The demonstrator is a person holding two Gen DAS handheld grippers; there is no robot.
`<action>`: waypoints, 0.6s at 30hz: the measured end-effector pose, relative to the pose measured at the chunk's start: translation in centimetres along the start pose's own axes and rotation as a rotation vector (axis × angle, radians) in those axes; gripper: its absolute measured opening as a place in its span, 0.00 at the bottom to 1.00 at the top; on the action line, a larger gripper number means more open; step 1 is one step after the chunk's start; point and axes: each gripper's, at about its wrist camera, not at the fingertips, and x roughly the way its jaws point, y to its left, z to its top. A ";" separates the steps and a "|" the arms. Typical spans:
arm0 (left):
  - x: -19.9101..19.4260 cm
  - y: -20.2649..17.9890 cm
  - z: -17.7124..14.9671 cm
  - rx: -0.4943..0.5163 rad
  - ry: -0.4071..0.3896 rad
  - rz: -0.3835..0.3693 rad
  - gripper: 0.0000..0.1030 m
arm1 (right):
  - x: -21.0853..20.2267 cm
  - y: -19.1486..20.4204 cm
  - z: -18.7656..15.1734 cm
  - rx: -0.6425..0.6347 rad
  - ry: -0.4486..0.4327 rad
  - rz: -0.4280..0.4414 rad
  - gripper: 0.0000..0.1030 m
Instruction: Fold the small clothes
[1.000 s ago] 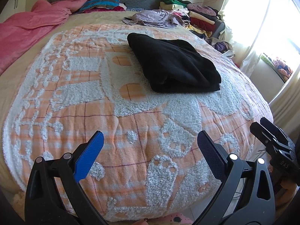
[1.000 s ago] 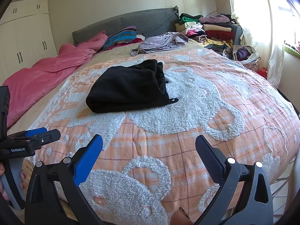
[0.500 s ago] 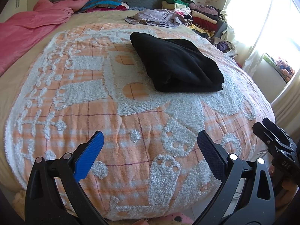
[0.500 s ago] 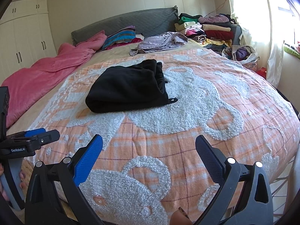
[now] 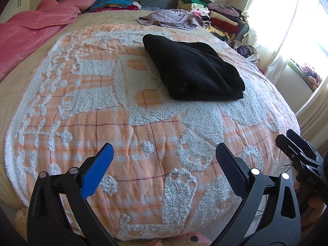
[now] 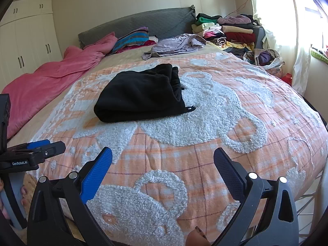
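Note:
A black garment (image 5: 194, 69) lies folded in a thick bundle on the orange and white bedspread (image 5: 102, 112), a little past the bed's middle. In the right wrist view the same black garment (image 6: 141, 95) sits ahead and slightly left, with a small tag poking out at its right corner. My left gripper (image 5: 164, 164) hovers open over the bed's near edge, nothing between its fingers. My right gripper (image 6: 163, 164) is open too, well short of the garment. Each gripper shows at the edge of the other's view.
A pink blanket (image 6: 53, 75) covers the bed's left side. Loose lilac clothes (image 6: 176, 45) lie near the grey headboard (image 6: 135, 23). A tall stack of folded clothes (image 6: 227, 30) stands at the back right, with a bag of clothes (image 6: 264, 58) below it. Wardrobes line the left wall.
Both grippers stay open. The left wrist view has drifted slightly, so the garment sits a bit further right and up; the right view is almost unchanged.

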 end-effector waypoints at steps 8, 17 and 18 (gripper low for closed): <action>0.1 0.0 0.1 0.005 0.004 0.015 0.91 | 0.1 0.1 0.1 0.000 0.001 -0.002 0.96; 0.1 0.1 0.0 0.002 0.011 0.009 0.91 | 0.2 -0.9 -0.3 0.024 0.016 -0.034 0.96; 0.1 0.1 0.0 0.005 0.009 0.012 0.91 | 0.1 -1.6 -0.5 0.043 0.026 -0.048 0.96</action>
